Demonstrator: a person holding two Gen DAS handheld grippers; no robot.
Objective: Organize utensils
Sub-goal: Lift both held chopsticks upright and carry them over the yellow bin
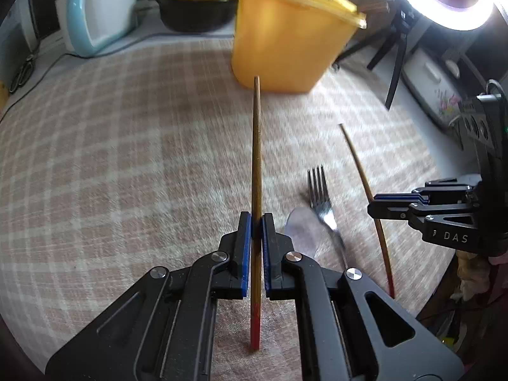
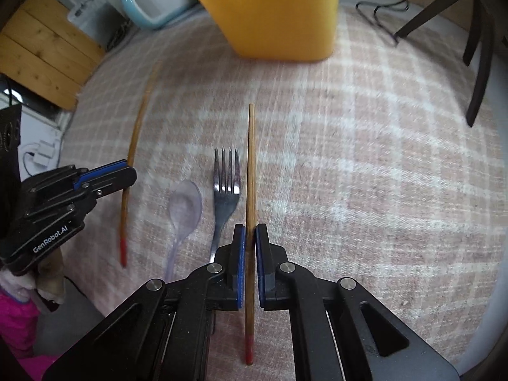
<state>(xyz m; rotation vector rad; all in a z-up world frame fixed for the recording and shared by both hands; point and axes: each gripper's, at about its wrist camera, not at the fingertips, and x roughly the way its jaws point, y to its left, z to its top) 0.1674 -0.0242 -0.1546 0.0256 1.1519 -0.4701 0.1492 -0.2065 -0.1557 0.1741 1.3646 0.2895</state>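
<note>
Grippers, left [image 1: 256, 219] and right [image 2: 250, 230], tilt steeply downward, each clamping one chopstick [image 1: 256, 146] [image 2: 250, 165].

Two grippers are in view, the left gripper [image 1: 256, 219] and the right gripper [image 2: 250, 231], each clamping one chopstick. That makes two loose chopsticks: the left chopstick [image 1: 256, 165] and the right chopstick [image 2: 250, 171]. One metal fork [image 2: 226, 190] and one clear plastic spoon [image 2: 184, 209] lie between them on one checked cloth [image 2: 365, 174]. One yellow container [image 1: 285, 41] stands at the far side, with at least two more stick ends [image 1: 376, 3] poking from its top.
</note>
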